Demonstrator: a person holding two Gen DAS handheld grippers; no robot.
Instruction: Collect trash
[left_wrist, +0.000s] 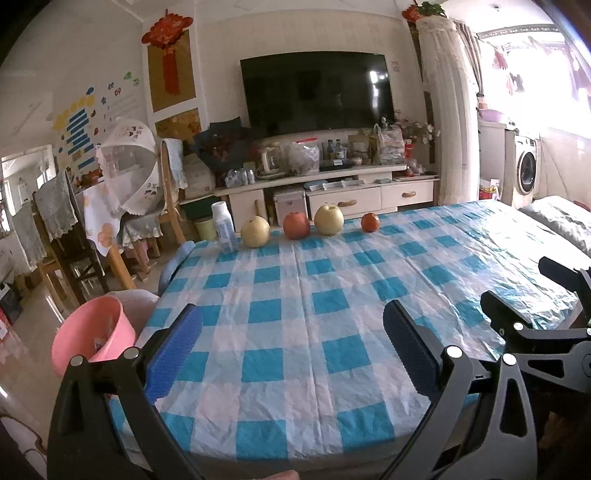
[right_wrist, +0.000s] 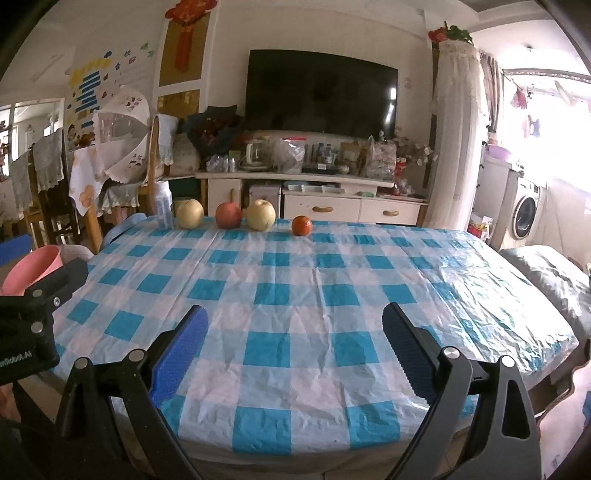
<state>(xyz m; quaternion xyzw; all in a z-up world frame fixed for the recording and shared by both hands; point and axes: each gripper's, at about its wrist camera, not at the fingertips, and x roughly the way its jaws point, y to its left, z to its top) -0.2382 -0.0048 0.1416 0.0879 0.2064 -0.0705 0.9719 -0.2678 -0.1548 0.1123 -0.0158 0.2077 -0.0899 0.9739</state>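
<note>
Along the far edge of the counter (left_wrist: 295, 332), toward 12 o'clock from both grippers, a row of things is lined up: a white bottle (left_wrist: 224, 227) at the left end, then a yellow pear (left_wrist: 255, 231), a red apple (left_wrist: 296, 225), a second pear (left_wrist: 329, 220) and a small orange (left_wrist: 370, 222). The bottle is judged the likeliest trash; it stands upright, its long axis vertical, close to the far left corner. No wrapper or scrap is seen on the checked cloth.

From the left gripper (left_wrist: 291, 354) the bottle lies at about 11 o'clock; from the right gripper (right_wrist: 293, 354) it lies nearer 10 o'clock (right_wrist: 164, 206) and farther across. The left one is therefore judged the nearer. Both pairs of jaws are spread wide and hold nothing.

A pink bin (left_wrist: 90, 334) is seen off the counter's left edge, at about 9 o'clock from the left gripper, with something pale inside that cannot be made out.

Open cloth lies between jaws and bottle, so the reach is unobstructed. The pear stands just beside the bottle at its 3 o'clock, and the counter edge lies close at its 9 o'clock, so little room is left for a sideways approach.
</note>
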